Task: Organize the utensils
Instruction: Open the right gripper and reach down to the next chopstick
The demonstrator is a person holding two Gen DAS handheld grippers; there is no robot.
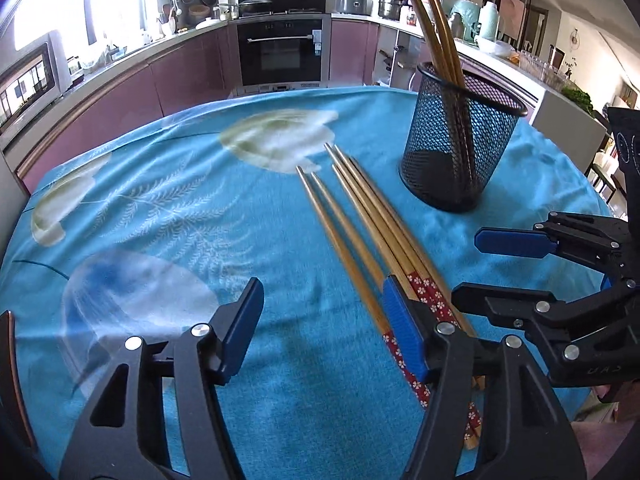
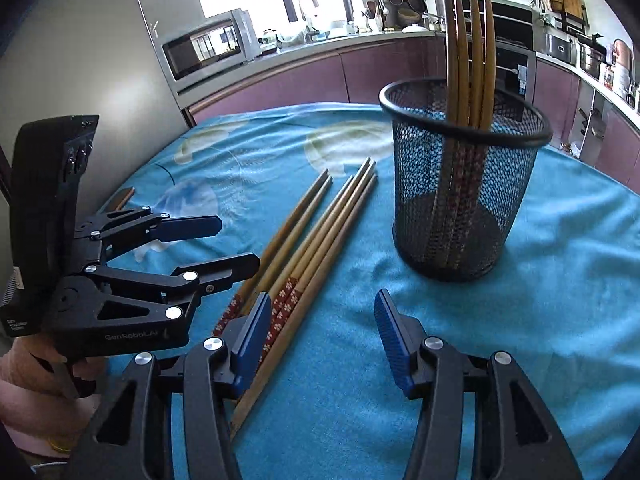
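Observation:
Several wooden chopsticks with red flowered handles lie side by side on the blue tablecloth, their tips pointing away. A black mesh cup stands upright to their right with several chopsticks in it. My left gripper is open low over the cloth. Its right finger is above the handle ends, and only cloth lies between the pads. My right gripper is open too; its left finger overlaps the handles of the loose chopsticks. The cup is just beyond it.
Each gripper shows in the other's view: the right gripper at right, the left gripper at left, held by a hand. Purple kitchen cabinets, an oven and a microwave stand past the table's far edge.

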